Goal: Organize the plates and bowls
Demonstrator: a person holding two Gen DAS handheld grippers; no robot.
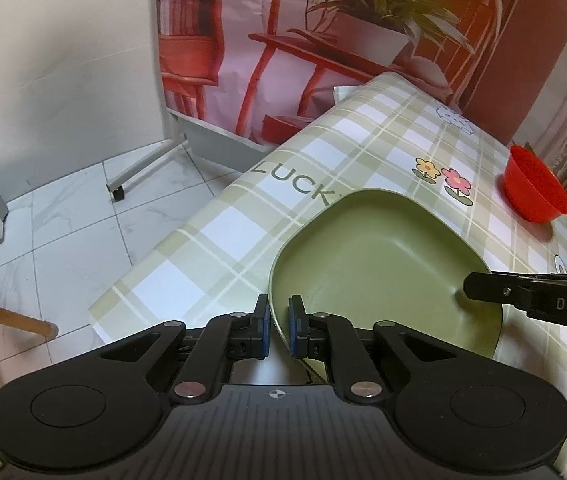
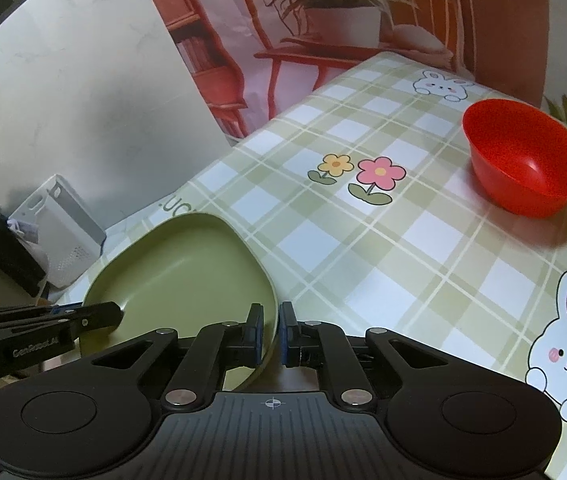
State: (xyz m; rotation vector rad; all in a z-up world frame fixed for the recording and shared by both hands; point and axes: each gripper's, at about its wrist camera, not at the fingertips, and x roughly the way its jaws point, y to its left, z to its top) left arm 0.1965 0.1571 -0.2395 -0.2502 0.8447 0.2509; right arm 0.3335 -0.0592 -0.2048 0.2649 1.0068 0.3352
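left gripper (image 1: 279,330) and right gripper (image 2: 270,336) clamp green plate's (image 1: 383,256) opposite rims.

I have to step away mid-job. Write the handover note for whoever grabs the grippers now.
Left gripper: shut on the near left rim of the green plate.
Right gripper: shut on the same plate's right rim.
The plate sits at the near left corner of the checked table, gripped from both sides.
Red bowl: alone at the far right, untouched.
Done: plate gripped. Left: move the plate to its place, then the bowl.
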